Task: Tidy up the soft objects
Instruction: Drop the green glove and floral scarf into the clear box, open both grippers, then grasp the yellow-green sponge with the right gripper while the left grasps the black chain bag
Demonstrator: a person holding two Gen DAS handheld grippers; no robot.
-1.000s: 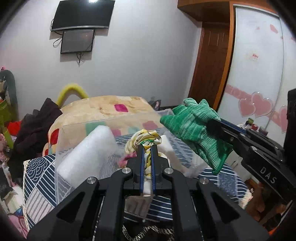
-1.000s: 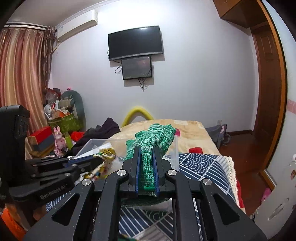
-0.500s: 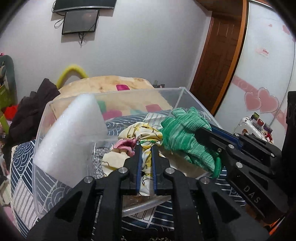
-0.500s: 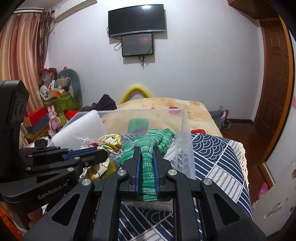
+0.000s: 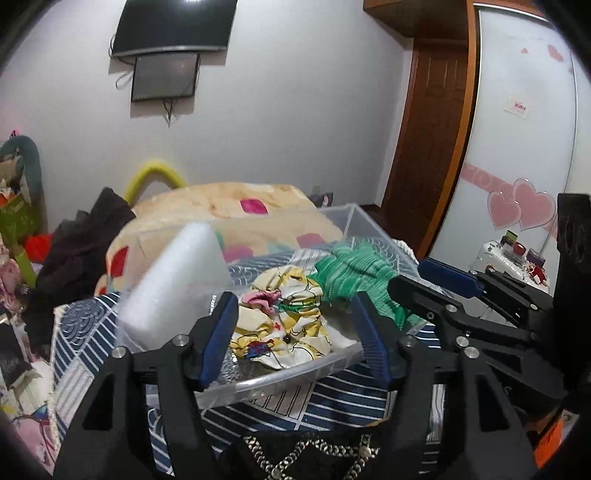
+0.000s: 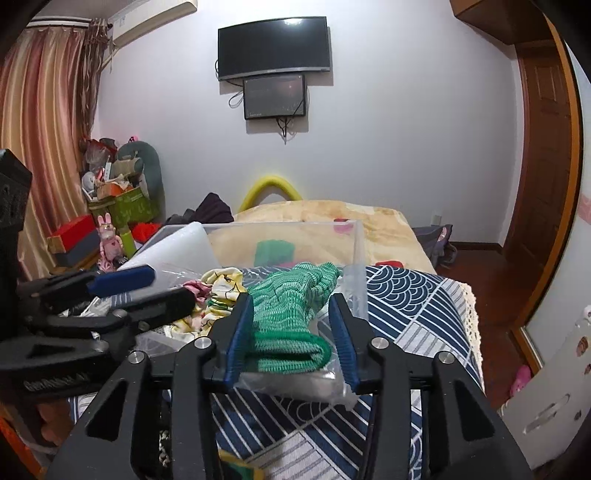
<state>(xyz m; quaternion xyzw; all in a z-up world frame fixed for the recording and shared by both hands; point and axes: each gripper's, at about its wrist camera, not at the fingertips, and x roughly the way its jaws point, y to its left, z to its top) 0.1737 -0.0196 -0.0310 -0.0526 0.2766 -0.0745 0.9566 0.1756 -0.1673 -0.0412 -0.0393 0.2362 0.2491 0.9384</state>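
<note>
the glove point(image 6: 295, 306) is green. the cloth point(image 5: 291, 325) is yellow and white with pink bits. the box point(image 5: 288, 376) is see-through. the bed cover point(image 6: 413, 306) is blue with white lines.

The room is a bit dim, with soft light from above. A bright white spot of glare shines on the top of the black TV point(image 5: 173, 26) and shows again in the right view point(image 6: 273, 46). Both pictures bend like a fishbowl, with dark round corners. The white foam block point(image 5: 177, 284) looks blurry. Colors look a little grainy.
</note>
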